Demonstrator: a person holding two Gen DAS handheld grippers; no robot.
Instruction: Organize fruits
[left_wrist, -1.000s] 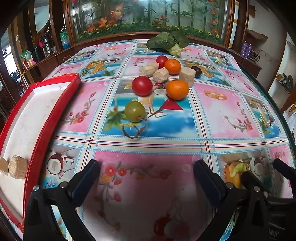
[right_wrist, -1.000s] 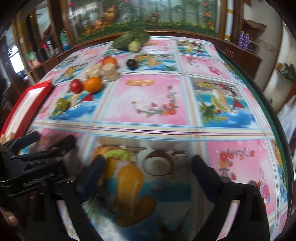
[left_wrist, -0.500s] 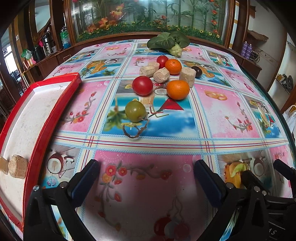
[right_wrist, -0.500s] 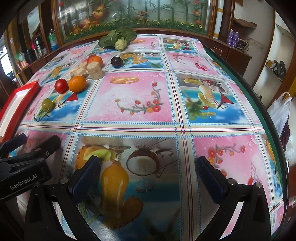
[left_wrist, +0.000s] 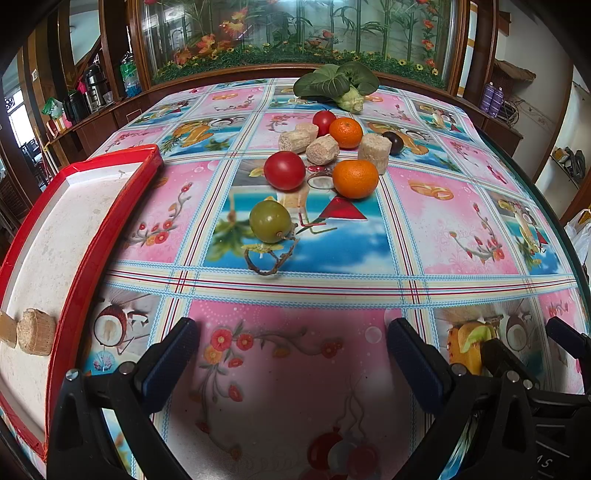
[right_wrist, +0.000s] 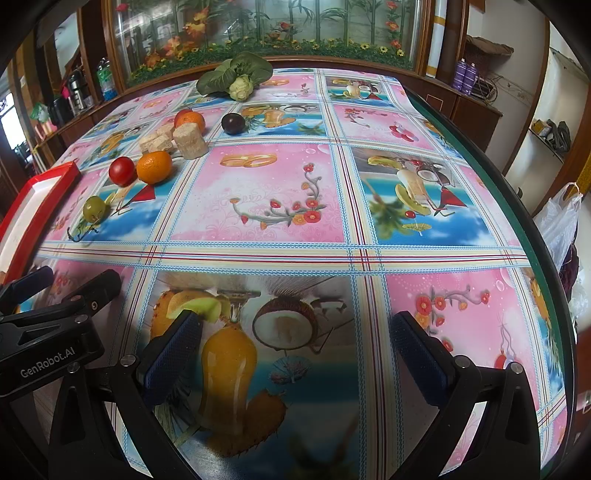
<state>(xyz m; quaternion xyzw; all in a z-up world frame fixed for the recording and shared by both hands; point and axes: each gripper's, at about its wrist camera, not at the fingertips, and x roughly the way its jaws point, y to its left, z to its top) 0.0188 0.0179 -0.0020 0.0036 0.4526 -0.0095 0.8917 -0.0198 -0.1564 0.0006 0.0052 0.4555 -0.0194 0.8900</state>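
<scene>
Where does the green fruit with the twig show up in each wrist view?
Left wrist: green fruit sits centre-left, just in front of the nearer tomato.
Right wrist: green fruit sits far left, beside the red tray.
Shared landmark: the nearer orange, right of that tomato in both views.

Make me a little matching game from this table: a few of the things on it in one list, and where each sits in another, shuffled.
Things:
1. green fruit
2. dark plum
3. leafy vegetable
4. tan cylinder piece

Places:
A. far end of the table
B. inside the red tray
C. nearest the left gripper, by a twig
D. behind the upright tan block

Pairs: 1-C, 2-D, 3-A, 4-B
</scene>
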